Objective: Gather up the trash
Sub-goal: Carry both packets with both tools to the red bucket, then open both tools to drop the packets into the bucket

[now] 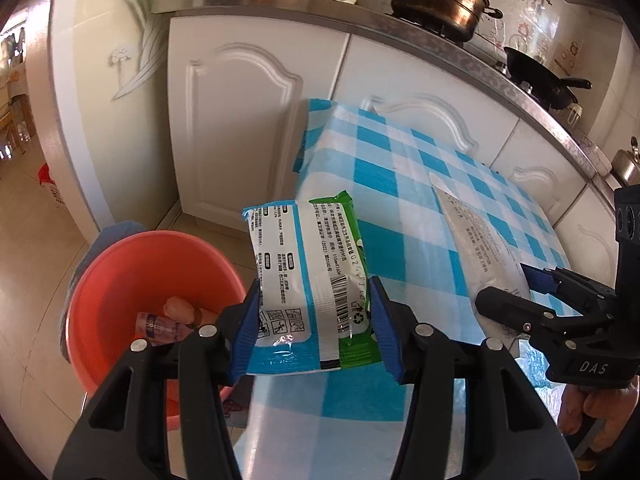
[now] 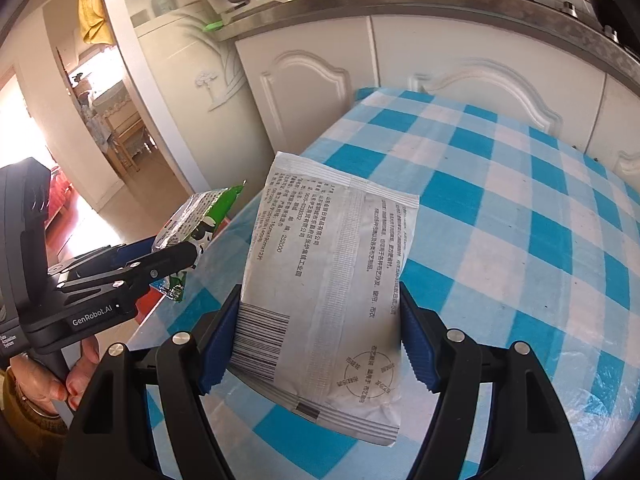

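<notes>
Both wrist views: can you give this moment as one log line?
left gripper: jaws gripping green-blue packet | right gripper: gripping white packet | red bucket: beside table

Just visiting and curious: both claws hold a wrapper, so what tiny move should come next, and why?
Probably carry the left gripper a little further left until its green and blue packet hangs over the orange bucket, then open. The packet is gripped but still mostly above the checked table.

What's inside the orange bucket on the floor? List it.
The orange bucket holds a purple-labelled wrapper and a pale pinkish lump. The left gripper covers the rest of its bottom.
</notes>
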### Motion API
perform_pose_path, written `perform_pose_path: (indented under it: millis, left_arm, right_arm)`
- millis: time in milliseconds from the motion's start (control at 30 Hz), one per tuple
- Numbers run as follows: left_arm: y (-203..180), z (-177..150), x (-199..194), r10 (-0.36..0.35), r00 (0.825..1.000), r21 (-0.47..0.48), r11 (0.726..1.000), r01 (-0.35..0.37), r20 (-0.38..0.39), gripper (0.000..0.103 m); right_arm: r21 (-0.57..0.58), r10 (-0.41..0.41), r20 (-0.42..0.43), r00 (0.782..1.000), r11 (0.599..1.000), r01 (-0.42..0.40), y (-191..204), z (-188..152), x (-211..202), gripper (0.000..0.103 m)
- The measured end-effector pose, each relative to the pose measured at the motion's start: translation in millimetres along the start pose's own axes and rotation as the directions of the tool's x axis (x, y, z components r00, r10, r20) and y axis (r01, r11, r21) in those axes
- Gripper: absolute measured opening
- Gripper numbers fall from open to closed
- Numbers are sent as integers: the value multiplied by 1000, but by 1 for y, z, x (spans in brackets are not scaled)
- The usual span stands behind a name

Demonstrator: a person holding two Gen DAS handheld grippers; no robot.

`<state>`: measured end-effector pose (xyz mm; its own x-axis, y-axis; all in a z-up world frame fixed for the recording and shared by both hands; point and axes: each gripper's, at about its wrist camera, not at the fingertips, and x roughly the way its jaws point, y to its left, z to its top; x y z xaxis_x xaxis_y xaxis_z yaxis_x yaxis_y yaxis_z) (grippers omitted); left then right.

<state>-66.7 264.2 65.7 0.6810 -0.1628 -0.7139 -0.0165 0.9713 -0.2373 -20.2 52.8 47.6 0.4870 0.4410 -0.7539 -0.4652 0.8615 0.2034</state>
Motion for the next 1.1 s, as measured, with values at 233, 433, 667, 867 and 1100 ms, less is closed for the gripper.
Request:
perform_pose_path:
  millis: [233,433,667,867,1100]
  left_arm:
    - [65,-6,-13,117,993,-100,988,-115,18,53]
    - [120,-18,-14,193,981,-186,964,-191,-6,53]
    - [156,-34,-5,215,976,-235,947,-220,-47,53]
    - [167,-46,13,209,974,-238,945,-223,-85,53]
    - [168,-51,35,205,972,-238,944,-228,-117,53]
  right_arm:
    - [-99,101,-42,994,990,-105,59,23,25,72]
    - [-182,168,-95,981,966,-183,116,37,56,72]
    - [-193,230,-191,954,944,-267,159,45,101,72]
    - [-176,231,-258,938,944,-281,173,47,136,73]
    - [-186,199,-273,941,949,-254,180,48,155,79]
